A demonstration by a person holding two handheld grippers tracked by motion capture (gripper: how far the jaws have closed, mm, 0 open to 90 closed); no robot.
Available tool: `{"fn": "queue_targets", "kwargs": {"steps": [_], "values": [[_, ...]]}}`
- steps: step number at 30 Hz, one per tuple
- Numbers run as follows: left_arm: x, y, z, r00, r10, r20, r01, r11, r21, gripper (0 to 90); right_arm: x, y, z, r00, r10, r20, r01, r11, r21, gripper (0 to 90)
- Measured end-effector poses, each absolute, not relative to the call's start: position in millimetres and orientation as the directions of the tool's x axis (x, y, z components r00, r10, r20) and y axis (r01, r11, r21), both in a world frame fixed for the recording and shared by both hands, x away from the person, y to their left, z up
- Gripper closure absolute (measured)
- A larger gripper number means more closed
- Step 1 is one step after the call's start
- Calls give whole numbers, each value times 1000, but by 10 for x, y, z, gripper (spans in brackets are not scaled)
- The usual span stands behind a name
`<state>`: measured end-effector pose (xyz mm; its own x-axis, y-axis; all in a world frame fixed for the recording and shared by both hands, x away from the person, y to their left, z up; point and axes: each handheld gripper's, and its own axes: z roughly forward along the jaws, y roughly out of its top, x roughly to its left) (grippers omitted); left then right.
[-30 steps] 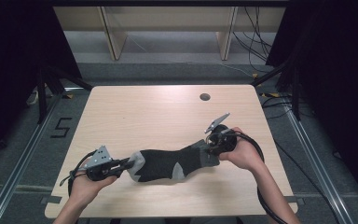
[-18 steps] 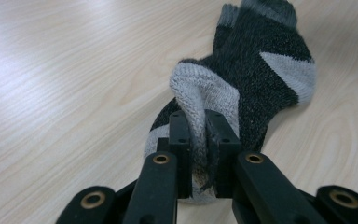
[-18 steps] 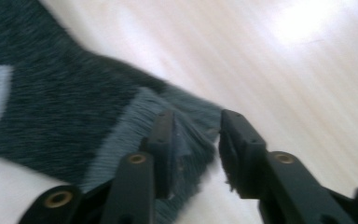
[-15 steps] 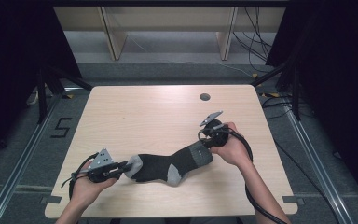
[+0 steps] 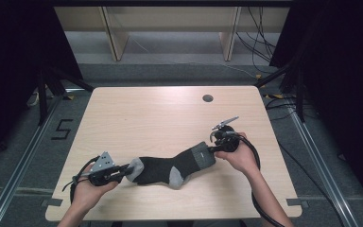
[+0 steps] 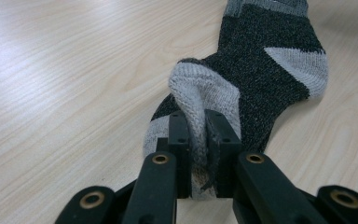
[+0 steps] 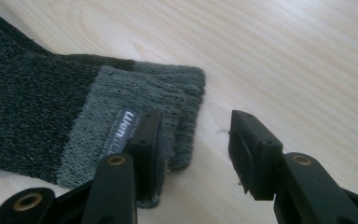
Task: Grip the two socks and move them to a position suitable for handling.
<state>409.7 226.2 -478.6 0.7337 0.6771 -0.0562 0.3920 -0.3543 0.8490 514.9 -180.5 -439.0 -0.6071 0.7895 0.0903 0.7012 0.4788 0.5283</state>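
Observation:
A dark grey sock (image 5: 170,168) with light grey toe, heel and cuff lies stretched across the front of the wooden table (image 5: 160,113). My left gripper (image 5: 122,173) is shut on the light grey toe (image 6: 200,100), which is bunched between the pads. At the sock's other end my right gripper (image 5: 214,149) has just been opening its jaws. In the right gripper view the gripper (image 7: 193,149) stands open, with the cuff (image 7: 144,112) lying flat on the table against the left pad and not pinched.
A round cable hole (image 5: 208,98) sits near the table's far right edge. Cables trail from both grippers over the front edge. Bare tabletop stretches behind the sock. Dark frame legs and shelving stand beyond the table.
The right gripper has sunk toward the table and let go of the cuff, which now rests flat. The sock has dropped from slightly raised to lying on the wood. The left gripper stayed put.

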Motion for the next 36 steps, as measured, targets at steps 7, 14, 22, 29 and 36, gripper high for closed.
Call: {"fn": "queue_targets", "kwargs": {"steps": [7,14,22,29,36], "values": [[4100,2262,-4787,734,677,-57,391,-352,850,814,5138,-1700,-4505,-594,797,112,731,477,488,614],[4100,2256,-4787,733,677,-59,391,-349,851,814,5161,-1686,-4546,-546,820,169,780,425,459,727],[4088,2263,-4761,741,668,-68,385,-339,858,818,5154,-1663,-4495,-537,828,164,784,418,459,830],[3992,2264,-4557,744,663,-82,354,-287,890,818,5142,-1702,-4248,-548,817,180,764,401,506,833],[3934,2204,-4479,762,641,-95,347,-280,895,818,5203,-1716,-4167,-531,831,166,765,387,515,833]]}}
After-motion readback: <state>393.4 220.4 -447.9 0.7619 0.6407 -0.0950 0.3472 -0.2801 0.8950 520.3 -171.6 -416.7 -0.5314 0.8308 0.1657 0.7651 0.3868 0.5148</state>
